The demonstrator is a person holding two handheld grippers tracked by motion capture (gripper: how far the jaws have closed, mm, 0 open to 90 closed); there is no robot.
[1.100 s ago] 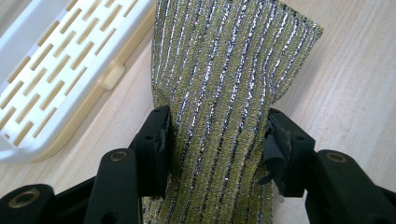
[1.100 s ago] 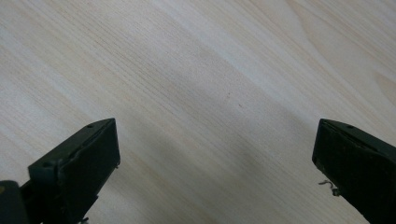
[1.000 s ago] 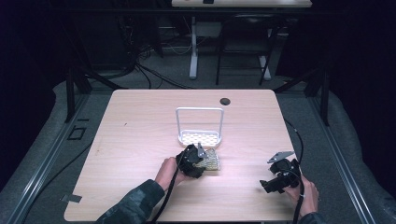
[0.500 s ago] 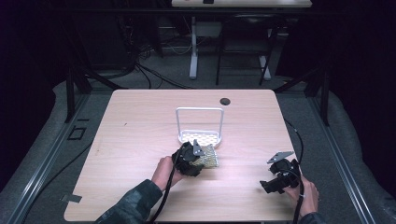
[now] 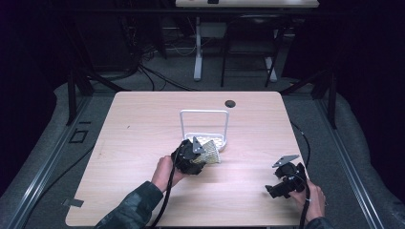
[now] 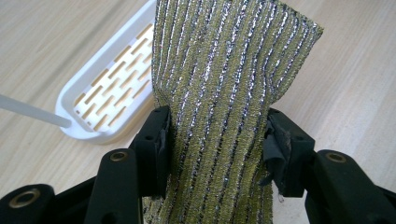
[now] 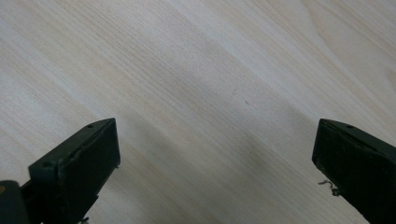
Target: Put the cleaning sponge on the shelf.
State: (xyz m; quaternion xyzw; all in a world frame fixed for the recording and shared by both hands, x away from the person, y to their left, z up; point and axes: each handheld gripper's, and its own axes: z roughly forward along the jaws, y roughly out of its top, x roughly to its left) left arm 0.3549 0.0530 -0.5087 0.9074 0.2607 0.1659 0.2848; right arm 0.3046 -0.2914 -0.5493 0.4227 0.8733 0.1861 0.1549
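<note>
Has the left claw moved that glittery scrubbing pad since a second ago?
Yes. The left claw has lifted the scrubbing pad slightly off the table, and it now overlaps more of the white rack, which stayed put.

No writing, label, brand, number or sign can be read anywhere in these pictures.
</note>
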